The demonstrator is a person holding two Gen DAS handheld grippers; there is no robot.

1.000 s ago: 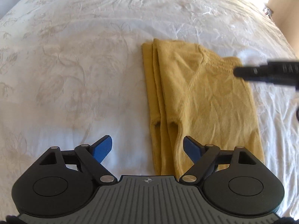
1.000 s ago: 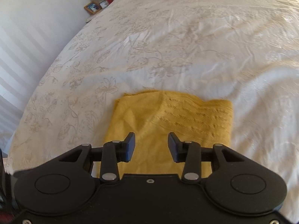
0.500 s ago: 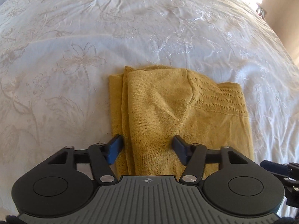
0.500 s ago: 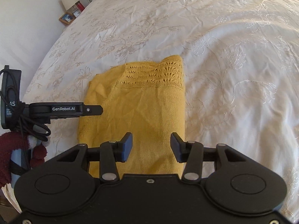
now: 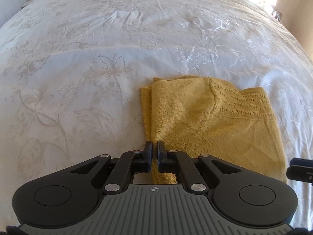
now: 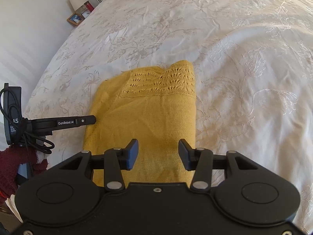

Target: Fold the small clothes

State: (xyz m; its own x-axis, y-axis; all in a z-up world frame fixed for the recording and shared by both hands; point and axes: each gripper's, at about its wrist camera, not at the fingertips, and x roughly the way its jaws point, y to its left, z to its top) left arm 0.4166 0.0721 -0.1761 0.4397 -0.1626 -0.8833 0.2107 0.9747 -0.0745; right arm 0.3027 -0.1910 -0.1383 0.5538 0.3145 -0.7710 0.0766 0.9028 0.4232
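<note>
The yellow sweater (image 5: 211, 121) lay folded on the white bedspread (image 5: 97, 58). The left gripper (image 5: 154, 152) pinched the sweater's near left edge, fingers squeezed together on the cloth. The right gripper (image 6: 158, 154) sat over the sweater's near right part w/ fingers wide apart, holding nothing.

right claw (image 6: 158, 154) agape over, perhaps touching, sweater (image 6: 148, 109)

Left hand-held gripper (image 5: 154, 152): black linkages, silver screws, blue-edged pads, ribbed grey housing bearing a compass mark. Right hand-held gripper (image 6: 158, 153): all-black housing, blue pads. Dark red sleeve (image 6: 11, 168) beside a coiled black cable (image 6: 29, 137).
</note>
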